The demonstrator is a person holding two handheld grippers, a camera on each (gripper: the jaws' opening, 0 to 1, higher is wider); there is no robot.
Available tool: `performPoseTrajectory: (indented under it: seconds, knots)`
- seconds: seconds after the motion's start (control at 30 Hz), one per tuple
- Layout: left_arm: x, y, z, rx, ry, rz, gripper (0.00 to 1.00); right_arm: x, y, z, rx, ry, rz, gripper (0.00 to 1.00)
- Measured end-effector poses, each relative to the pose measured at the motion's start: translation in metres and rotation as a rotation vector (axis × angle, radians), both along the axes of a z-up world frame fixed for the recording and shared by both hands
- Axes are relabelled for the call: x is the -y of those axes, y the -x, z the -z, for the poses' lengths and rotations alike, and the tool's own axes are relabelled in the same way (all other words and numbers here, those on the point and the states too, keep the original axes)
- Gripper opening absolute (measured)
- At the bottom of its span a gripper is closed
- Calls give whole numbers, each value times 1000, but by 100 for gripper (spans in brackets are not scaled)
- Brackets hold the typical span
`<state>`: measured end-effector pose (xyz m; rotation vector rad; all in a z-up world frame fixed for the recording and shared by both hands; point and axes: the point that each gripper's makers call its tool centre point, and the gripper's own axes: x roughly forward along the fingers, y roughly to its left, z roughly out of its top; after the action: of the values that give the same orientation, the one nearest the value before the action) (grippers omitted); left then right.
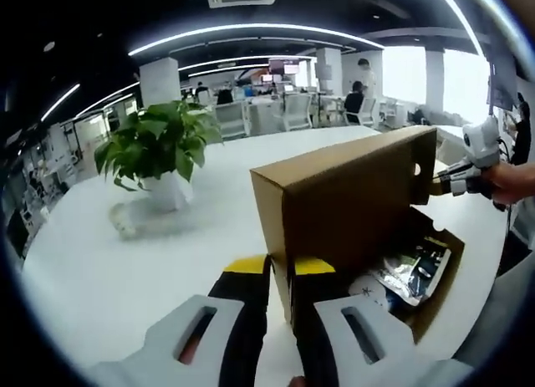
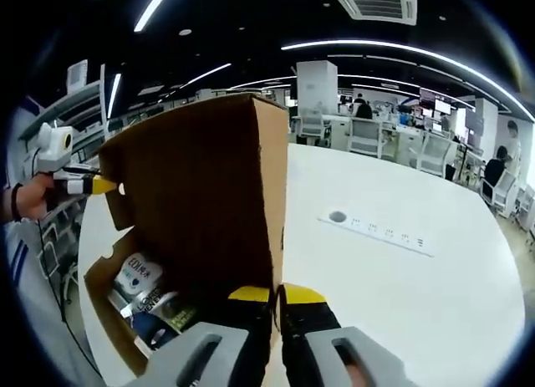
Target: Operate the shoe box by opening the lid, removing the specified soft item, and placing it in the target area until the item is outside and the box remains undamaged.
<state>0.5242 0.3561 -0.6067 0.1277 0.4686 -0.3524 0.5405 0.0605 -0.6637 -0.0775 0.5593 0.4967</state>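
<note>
In your left gripper view, your left gripper (image 1: 280, 274) pinches the raised lid (image 1: 351, 199) of the cardboard shoe box (image 1: 439, 291) between its 2 jaws. Packaged items (image 1: 405, 274) lie inside, too jumbled to identify. Your right gripper (image 1: 443, 182) meets the lid's far corner, its tips hidden. A potted plant (image 1: 159, 149) stands well apart on the white table (image 1: 125, 278).

In your right gripper view, your right gripper (image 2: 276, 299) clamps the lid's edge (image 2: 280, 203). The box contents (image 2: 146, 291) are partly cut off.
</note>
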Motion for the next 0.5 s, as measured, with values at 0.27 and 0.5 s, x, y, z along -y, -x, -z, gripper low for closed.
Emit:
performPoseTrajectory:
  seconds: [0.27,0.5]
  knots:
    - [-2,-12,3,-12,-3,-20,7,-2,-1,-2,-5,0,0,0]
    - [-2,-18,6,-23,2,-36,6,-3,-1,-4,-9,2,1,0]
